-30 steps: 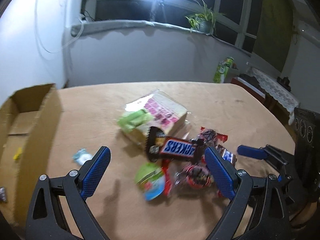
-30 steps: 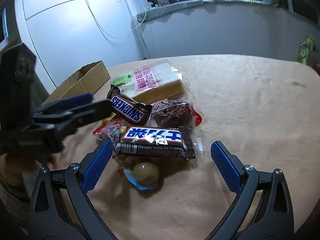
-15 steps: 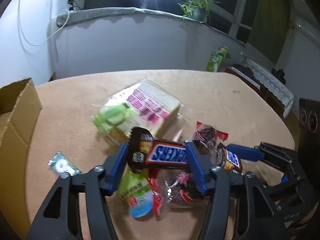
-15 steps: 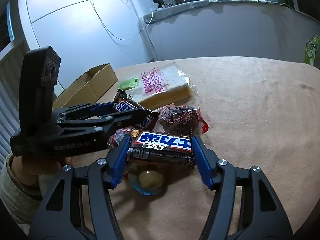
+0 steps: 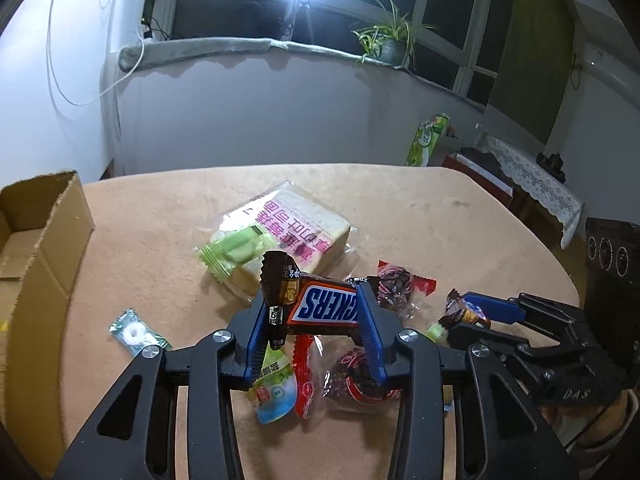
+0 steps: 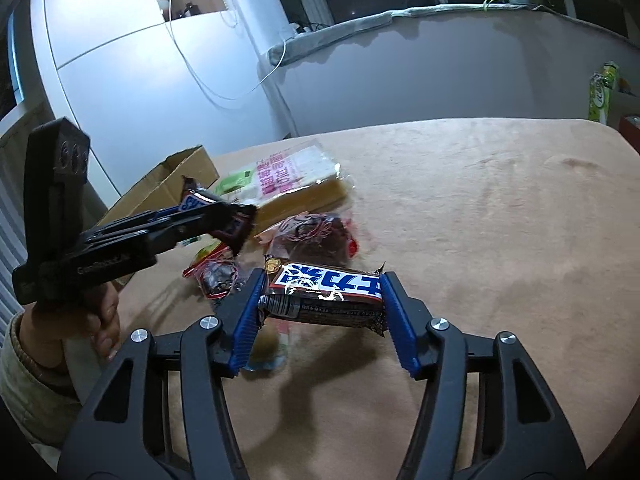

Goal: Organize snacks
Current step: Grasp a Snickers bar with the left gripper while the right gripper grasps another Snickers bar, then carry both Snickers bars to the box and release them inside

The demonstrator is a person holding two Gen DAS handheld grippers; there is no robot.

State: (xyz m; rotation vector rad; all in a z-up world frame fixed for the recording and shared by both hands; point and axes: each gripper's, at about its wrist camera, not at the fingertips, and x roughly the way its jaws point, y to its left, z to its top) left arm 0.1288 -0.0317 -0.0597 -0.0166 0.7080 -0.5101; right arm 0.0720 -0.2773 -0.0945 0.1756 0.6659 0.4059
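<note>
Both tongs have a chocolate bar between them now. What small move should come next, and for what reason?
Probably carry both bars left to the box. The left tongs are closing on the Snickers bar, which already looks clear of the pile. The right tongs are closing on the second bar, which looks raised too. The box stands open at the table's left edge.

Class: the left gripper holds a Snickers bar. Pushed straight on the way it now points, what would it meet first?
Probably the bagged sandwich bread with the green packet on it, just beyond the left gripper and its closing fingers on the Snickers bar. Depth is uncertain.
</note>
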